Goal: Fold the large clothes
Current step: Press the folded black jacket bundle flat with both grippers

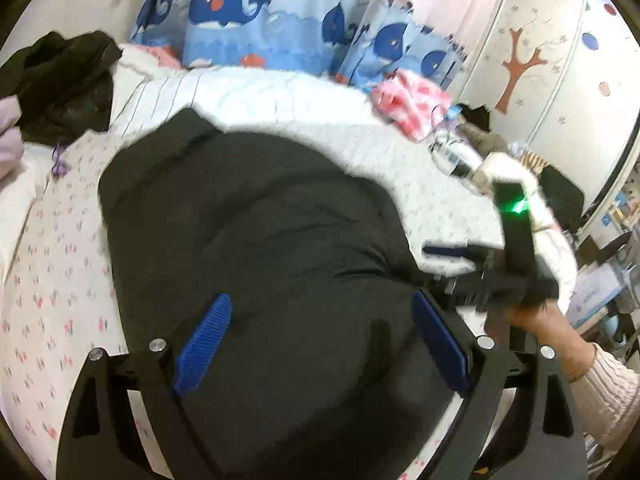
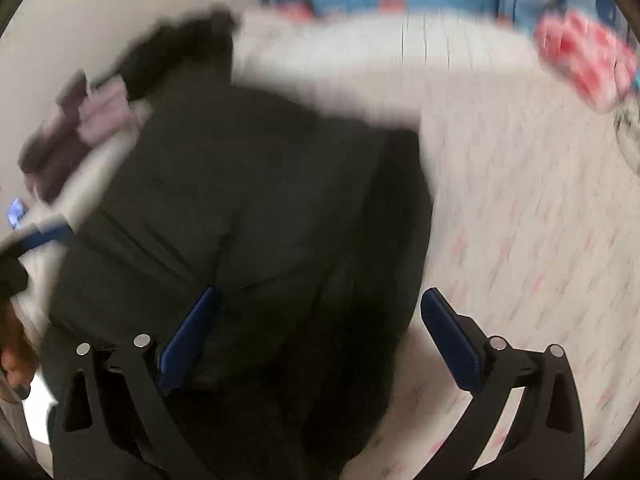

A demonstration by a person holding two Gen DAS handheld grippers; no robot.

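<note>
A large black padded garment [image 1: 256, 232] lies spread on the white flowered bed sheet [image 1: 52, 280]. My left gripper [image 1: 320, 340] hovers over its near part, open and empty, blue pads wide apart. My right gripper [image 2: 320, 340] is open and empty too, over the garment's right edge [image 2: 248, 216]; that view is motion-blurred. In the left wrist view the right gripper [image 1: 472, 264] shows at the garment's right side, held by a hand [image 1: 548, 328].
A second dark garment [image 1: 60, 80] and a lilac one [image 1: 8, 136] lie at the bed's far left. A pink-and-white cloth [image 1: 408, 100] and a plastic bottle [image 1: 452, 148] lie at the far right. Whale-print curtains [image 1: 248, 20] hang behind. A wardrobe [image 1: 540, 60] stands right.
</note>
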